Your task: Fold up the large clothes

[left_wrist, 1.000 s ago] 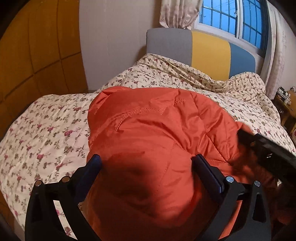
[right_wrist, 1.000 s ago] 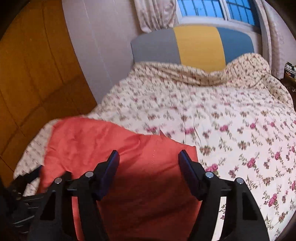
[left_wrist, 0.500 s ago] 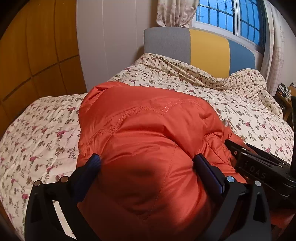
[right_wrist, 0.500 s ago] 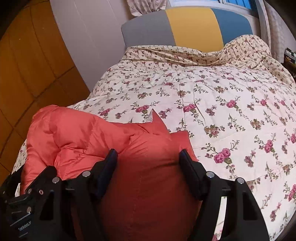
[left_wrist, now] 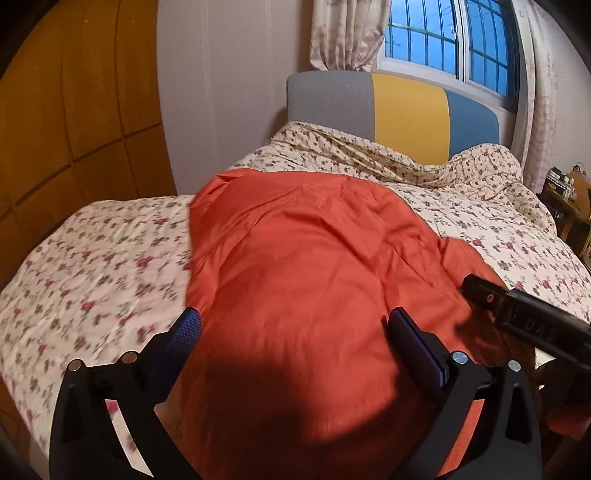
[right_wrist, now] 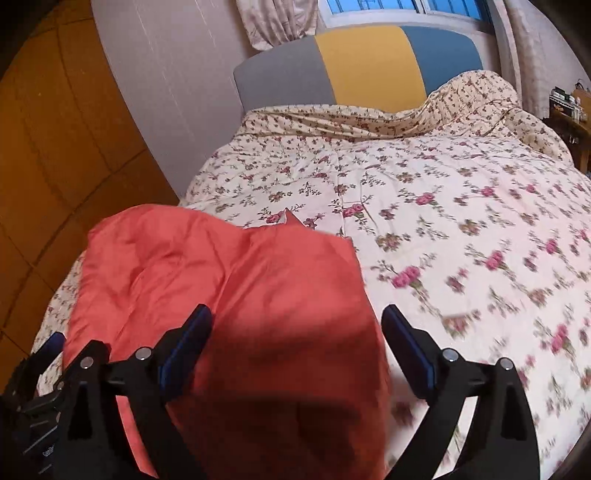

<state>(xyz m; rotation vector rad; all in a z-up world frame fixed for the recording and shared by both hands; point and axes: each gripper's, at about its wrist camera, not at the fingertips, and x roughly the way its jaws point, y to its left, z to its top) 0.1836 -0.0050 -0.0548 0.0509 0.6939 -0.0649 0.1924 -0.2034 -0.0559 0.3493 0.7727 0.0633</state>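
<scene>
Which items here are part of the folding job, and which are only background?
Part of the job:
orange jacket
left hand-held gripper, jaws apart
right hand-held gripper, jaws apart
floral bedspread, the work surface

Background:
headboard
window
curtain
wooden wardrobe

Warm, yellowish room light fills both views, while the window (left_wrist: 448, 48) glows deep blue. A dark shadow pools on the orange jacket (left_wrist: 314, 295) low between each claw's fingers. The floral bedspread (right_wrist: 461, 229) smears with motion blur toward the lower edges. Fisheye bending curves the wardrobe (left_wrist: 66, 110) and wall, and black vignette rounds off every corner.
</scene>
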